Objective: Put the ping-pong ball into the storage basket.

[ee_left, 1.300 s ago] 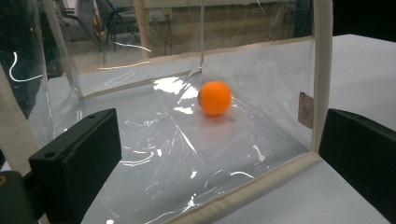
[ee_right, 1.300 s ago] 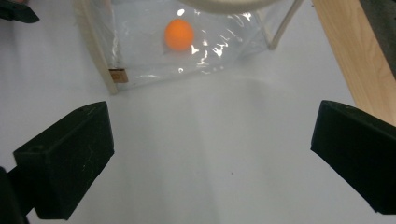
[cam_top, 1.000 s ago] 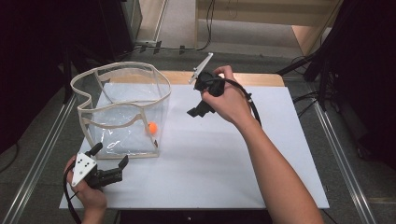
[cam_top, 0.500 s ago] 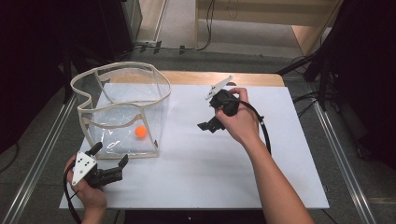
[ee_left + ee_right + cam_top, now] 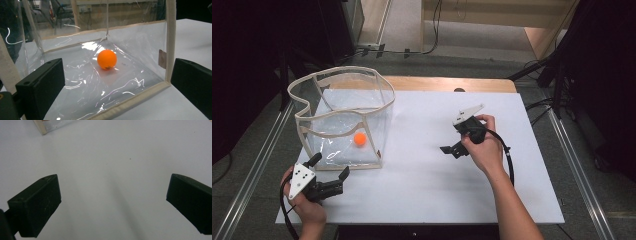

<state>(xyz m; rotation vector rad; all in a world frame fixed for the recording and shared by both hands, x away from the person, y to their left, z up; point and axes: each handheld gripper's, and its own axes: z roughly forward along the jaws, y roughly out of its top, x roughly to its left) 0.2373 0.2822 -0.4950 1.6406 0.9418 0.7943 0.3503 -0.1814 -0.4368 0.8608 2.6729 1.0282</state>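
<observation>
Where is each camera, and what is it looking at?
High view: sits above the person's side of the table, looking forward and down; both forearms, the left hand-held gripper and the right hand-held gripper show.
Left gripper view: rides the left hand-held gripper, looking between its two open black jaws into the clear bag at the orange ball.
Right gripper view: rides the right hand-held gripper, looking down between its open jaws at bare white table.
Shared: high and left gripper views both show the orange ball in the bag.
</observation>
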